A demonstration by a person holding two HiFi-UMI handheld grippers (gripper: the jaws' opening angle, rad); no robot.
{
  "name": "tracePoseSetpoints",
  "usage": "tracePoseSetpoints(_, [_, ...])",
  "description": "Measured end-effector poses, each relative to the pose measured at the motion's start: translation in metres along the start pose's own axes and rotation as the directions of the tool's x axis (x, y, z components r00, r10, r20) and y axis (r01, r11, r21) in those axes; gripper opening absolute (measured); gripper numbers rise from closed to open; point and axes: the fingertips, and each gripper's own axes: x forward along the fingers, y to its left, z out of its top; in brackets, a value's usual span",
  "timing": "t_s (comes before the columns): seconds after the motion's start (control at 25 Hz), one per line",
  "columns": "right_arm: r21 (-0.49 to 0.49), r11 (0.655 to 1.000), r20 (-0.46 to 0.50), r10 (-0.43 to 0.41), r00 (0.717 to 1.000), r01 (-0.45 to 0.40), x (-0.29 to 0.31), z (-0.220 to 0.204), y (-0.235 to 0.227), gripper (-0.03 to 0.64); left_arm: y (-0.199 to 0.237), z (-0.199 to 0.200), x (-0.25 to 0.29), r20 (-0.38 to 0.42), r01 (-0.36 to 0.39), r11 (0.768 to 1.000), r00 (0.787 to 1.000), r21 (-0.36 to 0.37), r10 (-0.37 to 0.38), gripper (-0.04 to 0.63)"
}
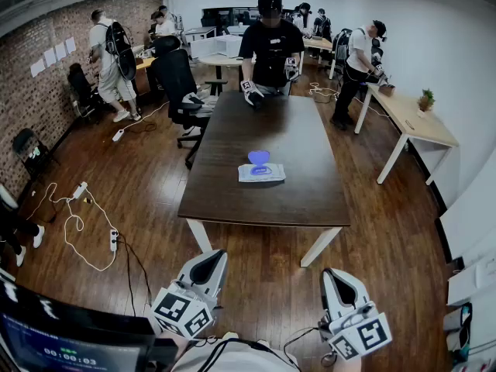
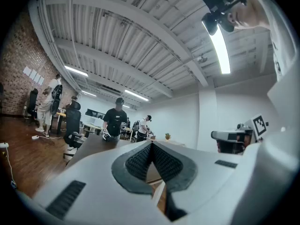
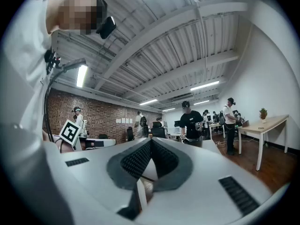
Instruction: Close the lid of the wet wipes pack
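Note:
The wet wipes pack [image 1: 261, 173] lies flat near the middle of the dark wooden table [image 1: 232, 196]. Its blue lid [image 1: 259, 158] stands open at the pack's far side. My left gripper [image 1: 208, 260] and right gripper [image 1: 336, 277] are held low in front of me, well short of the table's near edge and apart from the pack. In the left gripper view the left gripper [image 2: 151, 145] has its jaws together with nothing between them. The right gripper [image 3: 150, 142] looks the same in its own view, pads meeting on nothing. Neither gripper view shows the pack.
A person in black [image 1: 270, 41] leans on the table's far end. A black office chair [image 1: 180, 84] stands at the far left corner. A light desk [image 1: 409, 118] with a small plant is at the right. Cables and a power strip [image 1: 113, 241] lie on the floor at the left.

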Motion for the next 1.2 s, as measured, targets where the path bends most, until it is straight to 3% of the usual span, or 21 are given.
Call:
tracePoseSetpoints(0.68, [0.003, 1.000, -0.003, 0.016, 1.000, -0.016, -0.008, 0.001, -0.006, 0.006, -0.011, 0.005, 0.001, -0.021, -0.028, 1.000, 0.999, 0.007, 0.028, -0.002])
tracePoseSetpoints(0.92, [0.029, 0.998, -0.011, 0.053, 0.999, -0.053, -0.026, -0.012, -0.016, 0.006, -0.029, -0.014, 0.000, -0.021, -0.060, 0.998, 0.998, 0.005, 0.060, -0.002])
tracePoseSetpoints(1.2, [0.049, 0.997, -0.036, 0.068, 0.997, -0.066, -0.011, -0.026, -0.029, 0.006, -0.018, -0.031, 0.005, -0.054, -0.095, 0.995, 0.994, -0.020, 0.094, -0.003])
